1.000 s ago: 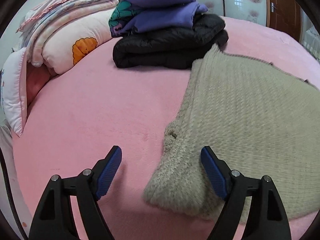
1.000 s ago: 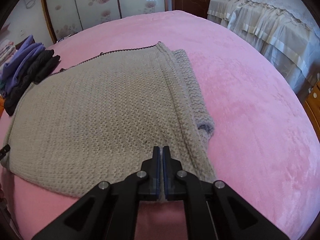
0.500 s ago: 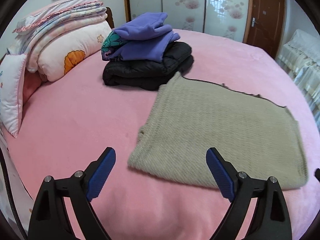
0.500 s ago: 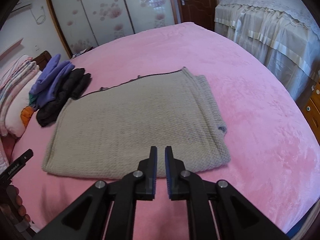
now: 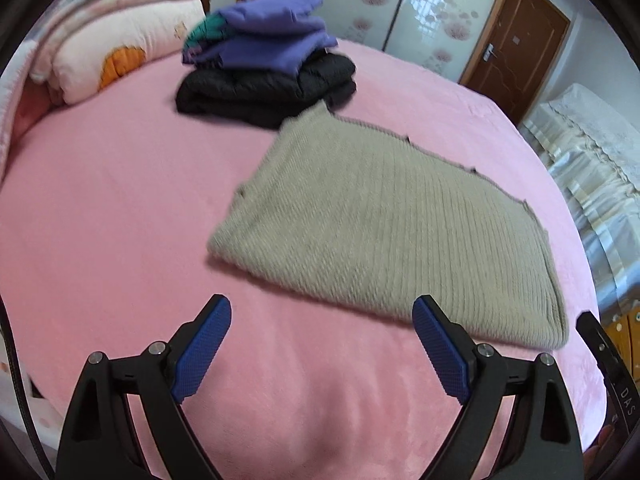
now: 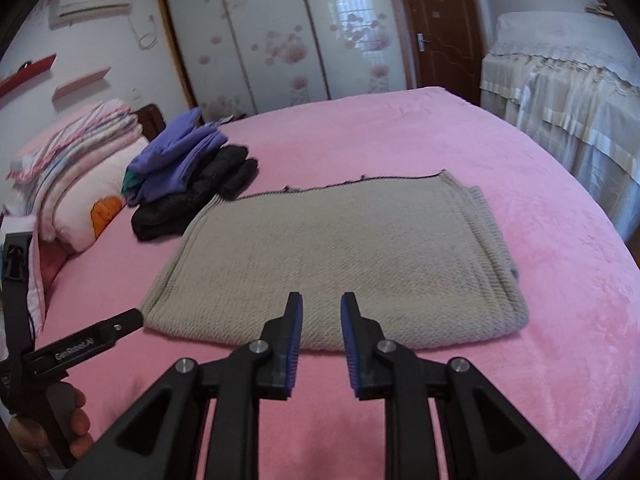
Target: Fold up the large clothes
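The left hand-held gripper hovers over the pink bed with its blue-padded jaws spread wide and nothing between them. Ahead of it and to its right lies the folded beige knit sweater, flat on the bedspread; the near edge of the sweater sits just beyond the right-hand finger without touching it. Farther ahead, past the sweater's far left corner, stands a stack of folded clothes: a black padded jacket with a purple garment on top, the far corner of the sweater close against the jacket, though whether they touch is hard to tell through the blur. The right hand-held gripper is held above the bed's near edge, jaws parted by a narrow gap and empty, with the sweater directly ahead of it. At the sweater's right side extra layers show as a stepped edge; what lies folded underneath is hidden. To the left of this gripper, a black bar of the left gripper enters the frame, cut off by the border, with fingers of the person's hand partly visible below it. Pillows and folded bedding lie far left.
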`<state>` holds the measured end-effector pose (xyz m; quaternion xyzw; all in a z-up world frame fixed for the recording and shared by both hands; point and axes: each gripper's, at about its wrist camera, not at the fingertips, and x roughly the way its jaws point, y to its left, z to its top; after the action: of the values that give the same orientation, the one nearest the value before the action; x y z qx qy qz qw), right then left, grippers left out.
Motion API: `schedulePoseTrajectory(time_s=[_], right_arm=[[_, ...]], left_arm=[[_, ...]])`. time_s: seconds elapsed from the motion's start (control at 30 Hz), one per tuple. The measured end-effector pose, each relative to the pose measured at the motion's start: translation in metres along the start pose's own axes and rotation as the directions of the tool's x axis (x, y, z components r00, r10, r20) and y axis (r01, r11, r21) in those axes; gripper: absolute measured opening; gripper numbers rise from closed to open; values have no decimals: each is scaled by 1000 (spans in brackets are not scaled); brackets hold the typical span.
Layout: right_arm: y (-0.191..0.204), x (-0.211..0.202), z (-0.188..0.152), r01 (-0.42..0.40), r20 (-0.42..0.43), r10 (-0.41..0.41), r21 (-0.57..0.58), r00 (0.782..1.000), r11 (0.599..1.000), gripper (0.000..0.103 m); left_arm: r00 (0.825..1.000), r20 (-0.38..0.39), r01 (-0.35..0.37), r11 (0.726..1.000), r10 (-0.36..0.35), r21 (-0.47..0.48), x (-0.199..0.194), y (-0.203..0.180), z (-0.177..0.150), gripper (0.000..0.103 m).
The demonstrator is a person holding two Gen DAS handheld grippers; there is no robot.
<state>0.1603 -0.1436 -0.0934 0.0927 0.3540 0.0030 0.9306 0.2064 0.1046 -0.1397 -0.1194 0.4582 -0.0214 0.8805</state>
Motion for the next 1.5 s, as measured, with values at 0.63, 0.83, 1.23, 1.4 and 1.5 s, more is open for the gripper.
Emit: schedulePoseTrajectory(time_s=[0.63, 0.83, 1.23, 1.4, 1.5], right_arm=[[30, 56, -22, -42, -86, 32, -121, 996, 992, 19], [31, 75, -20, -41, -85, 31, -118, 996, 992, 19], [34, 110, 3, 17, -41, -24, -149, 999, 989, 19], [37, 133, 23, 77, 6, -77, -192, 997, 978, 19], [35, 154, 32, 120, 13, -120, -198, 993, 973, 19]], left_arm=[[905, 21, 406, 845, -426, -349, 119, 50, -21, 91], [895, 93, 438, 815, -437, -380, 144, 56, -2, 91], [912, 133, 408, 832, -387, -376, 171, 53, 48, 46], [932, 145, 361, 886, -333, -290, 158, 46, 61, 22], [944, 192, 303, 937, -269, -175, 137, 25, 68, 21]])
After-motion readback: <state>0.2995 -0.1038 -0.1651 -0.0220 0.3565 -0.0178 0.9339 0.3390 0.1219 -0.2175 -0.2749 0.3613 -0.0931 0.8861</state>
